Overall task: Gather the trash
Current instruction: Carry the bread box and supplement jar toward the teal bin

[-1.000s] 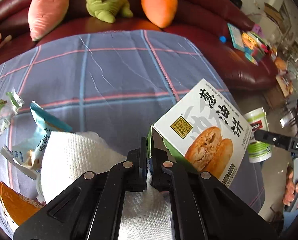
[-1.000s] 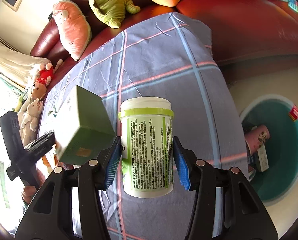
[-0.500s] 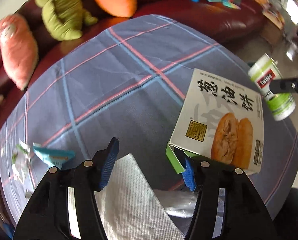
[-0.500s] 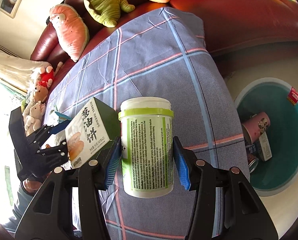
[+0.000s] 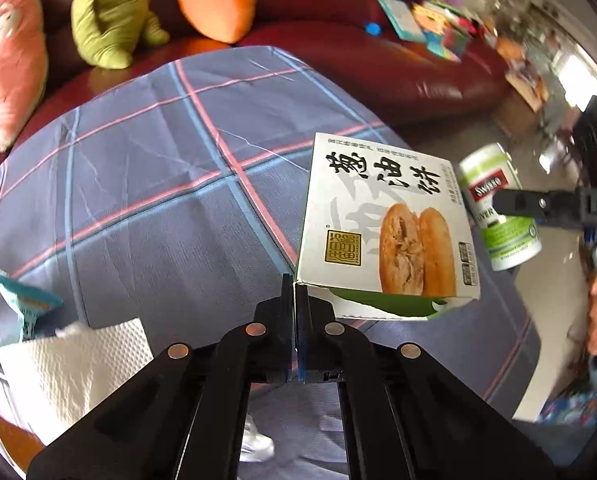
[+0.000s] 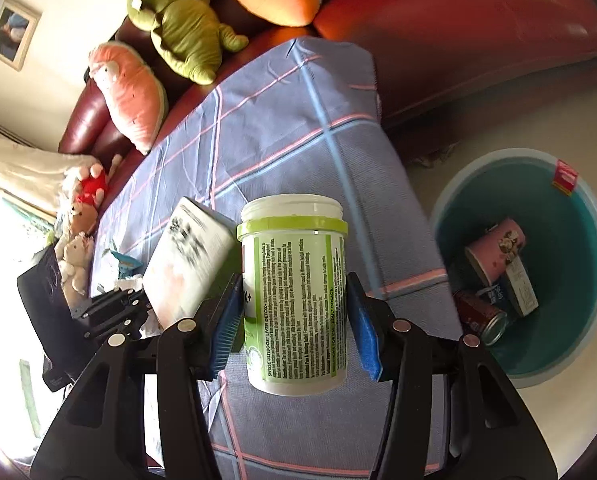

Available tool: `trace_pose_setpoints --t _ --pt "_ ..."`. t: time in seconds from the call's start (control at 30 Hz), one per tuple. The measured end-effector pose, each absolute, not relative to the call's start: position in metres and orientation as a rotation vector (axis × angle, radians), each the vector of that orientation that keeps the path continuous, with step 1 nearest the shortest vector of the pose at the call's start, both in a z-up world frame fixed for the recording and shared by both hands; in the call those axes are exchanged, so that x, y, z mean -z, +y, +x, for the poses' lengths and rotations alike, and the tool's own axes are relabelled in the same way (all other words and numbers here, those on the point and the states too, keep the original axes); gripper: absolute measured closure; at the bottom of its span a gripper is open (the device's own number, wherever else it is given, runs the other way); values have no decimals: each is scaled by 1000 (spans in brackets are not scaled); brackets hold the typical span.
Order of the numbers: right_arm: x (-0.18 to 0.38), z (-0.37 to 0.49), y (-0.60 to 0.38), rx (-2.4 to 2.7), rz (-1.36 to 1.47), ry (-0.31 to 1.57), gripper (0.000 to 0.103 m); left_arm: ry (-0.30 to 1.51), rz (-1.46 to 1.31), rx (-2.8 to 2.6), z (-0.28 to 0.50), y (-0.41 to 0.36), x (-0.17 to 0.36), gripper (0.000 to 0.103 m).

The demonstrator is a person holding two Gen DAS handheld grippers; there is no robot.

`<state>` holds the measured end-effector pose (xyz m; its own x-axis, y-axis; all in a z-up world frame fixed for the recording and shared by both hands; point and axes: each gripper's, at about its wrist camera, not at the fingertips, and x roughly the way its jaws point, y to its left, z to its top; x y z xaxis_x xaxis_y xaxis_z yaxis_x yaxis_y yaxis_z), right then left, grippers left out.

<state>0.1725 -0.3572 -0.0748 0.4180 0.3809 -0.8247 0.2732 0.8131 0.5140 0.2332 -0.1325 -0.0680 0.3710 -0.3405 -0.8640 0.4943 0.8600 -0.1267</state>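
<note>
Left gripper (image 5: 295, 296): jaws pressed together, pinching thin flap at near corner of snack box (image 5: 382, 220), which juts up and right of jaws over plaid tablecloth (image 5: 158, 184). Paper towel (image 5: 78, 364) lies left of jaws (teal wrapper (image 5: 26, 304) just beyond it). Right gripper (image 6: 294, 320): jaws partly apart, blue pads clamping green-and-white supplement jar (image 6: 294, 300) upright between them. Teal trash bin (image 6: 538, 264) sits right of jaws on floor, holding cans and carton.

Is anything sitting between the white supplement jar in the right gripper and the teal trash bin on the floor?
Nothing visible. The jar is clamped in the right gripper over the table's edge; the bin stands open on the floor to its right, with only bare floor between.
</note>
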Motion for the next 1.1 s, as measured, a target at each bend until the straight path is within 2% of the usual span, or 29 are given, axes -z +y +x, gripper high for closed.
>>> trace_pose_setpoints --t 0.23,0.5,1.1 --pt "50 150 -393 -26 706 1067 55 1022 132 514 225 -147 39 102" --pt "18 94 -463 116 762 933 55 998 160 583 220 -210 20 101" --pt "29 29 -538 240 850 882 55 1070 354 712 186 -372 61 100"
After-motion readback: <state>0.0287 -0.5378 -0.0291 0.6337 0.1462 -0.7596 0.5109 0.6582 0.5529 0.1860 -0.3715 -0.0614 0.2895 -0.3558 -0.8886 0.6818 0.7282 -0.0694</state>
